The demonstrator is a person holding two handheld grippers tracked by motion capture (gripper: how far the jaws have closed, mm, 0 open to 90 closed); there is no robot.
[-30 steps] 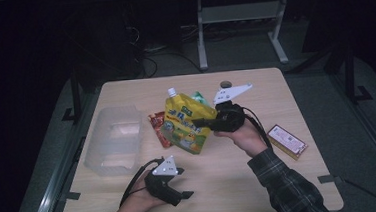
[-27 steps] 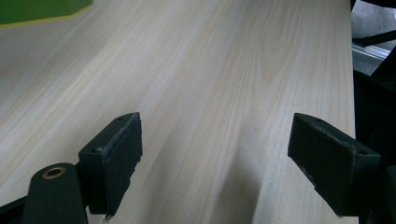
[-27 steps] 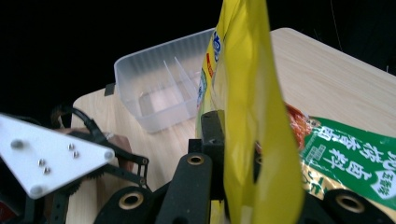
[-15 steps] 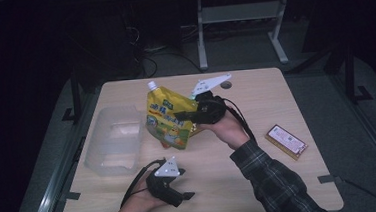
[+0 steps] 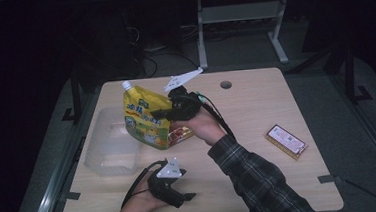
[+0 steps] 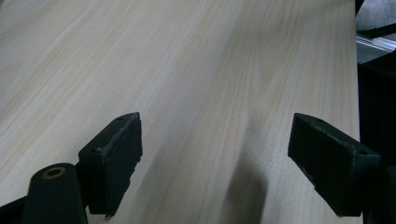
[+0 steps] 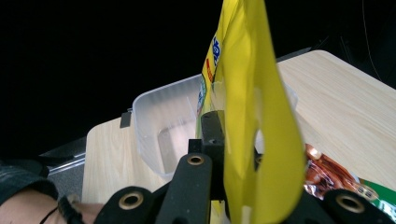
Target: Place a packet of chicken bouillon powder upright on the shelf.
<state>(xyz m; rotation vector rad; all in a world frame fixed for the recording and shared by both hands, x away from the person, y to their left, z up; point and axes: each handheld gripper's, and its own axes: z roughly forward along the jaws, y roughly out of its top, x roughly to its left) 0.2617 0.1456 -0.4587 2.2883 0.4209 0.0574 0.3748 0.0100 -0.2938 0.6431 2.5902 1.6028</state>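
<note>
A yellow spouted pouch (image 5: 144, 120) with a white cap hangs upright above the table, right beside the clear plastic container (image 5: 110, 150). My right gripper (image 5: 165, 112) is shut on the pouch's right edge. In the right gripper view the yellow pouch (image 7: 247, 116) rises between the jaws, with the container (image 7: 161, 128) behind it. A red snack packet (image 5: 180, 133) lies on the table under the pouch and hand. My left gripper (image 5: 181, 199) rests near the front edge, and in its own view the left gripper (image 6: 215, 158) is open over bare wood.
A flat red-and-gold bar (image 5: 286, 141) lies at the right of the wooden table (image 5: 256, 106). A cable hole (image 5: 225, 85) sits near the far edge. The red packet (image 7: 327, 173) lies at the lower right of the right gripper view. Dark floor surrounds the table.
My right gripper has carried the yellow pouch leftward, from the table's middle to the container's side, uncovering the red packet. The left gripper has stayed put.
</note>
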